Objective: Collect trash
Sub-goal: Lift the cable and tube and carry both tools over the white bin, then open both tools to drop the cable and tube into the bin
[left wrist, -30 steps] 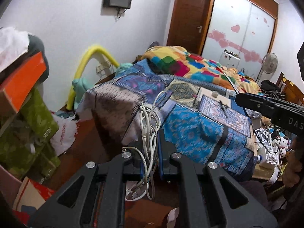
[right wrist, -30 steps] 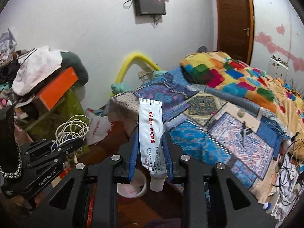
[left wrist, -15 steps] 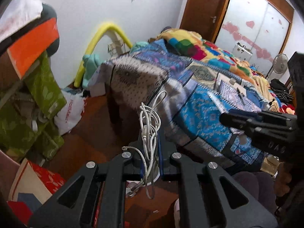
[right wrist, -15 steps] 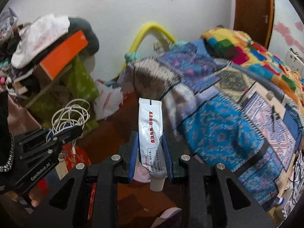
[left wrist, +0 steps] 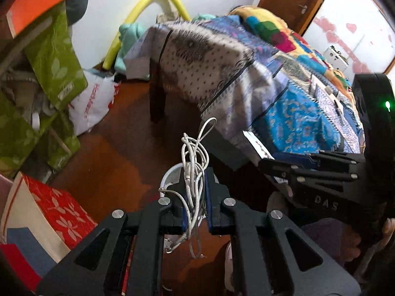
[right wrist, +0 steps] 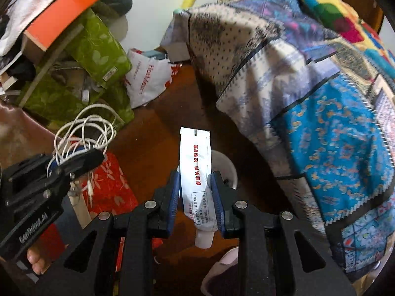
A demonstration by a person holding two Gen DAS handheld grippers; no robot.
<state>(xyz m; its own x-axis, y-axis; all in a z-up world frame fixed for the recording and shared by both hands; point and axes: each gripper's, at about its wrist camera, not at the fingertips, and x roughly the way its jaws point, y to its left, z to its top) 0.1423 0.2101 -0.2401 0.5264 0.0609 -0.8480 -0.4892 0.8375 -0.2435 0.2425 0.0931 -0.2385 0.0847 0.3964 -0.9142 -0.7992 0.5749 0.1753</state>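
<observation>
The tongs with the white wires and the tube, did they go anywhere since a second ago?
Both tongs tipped downward, from looking across the bed toward the floor, where a white bin now shows below them. Nothing was let go: the left tongs still pinch the white cable bundle, and the right tongs still pinch the white tube.

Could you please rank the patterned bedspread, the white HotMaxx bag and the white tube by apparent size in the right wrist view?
1. Patterned bedspread, clearly largest.
2. White HotMaxx bag.
3. White tube, shut in the right tool; it sits nearest the camera, so ranks 2 and 3 are unsure.
</observation>
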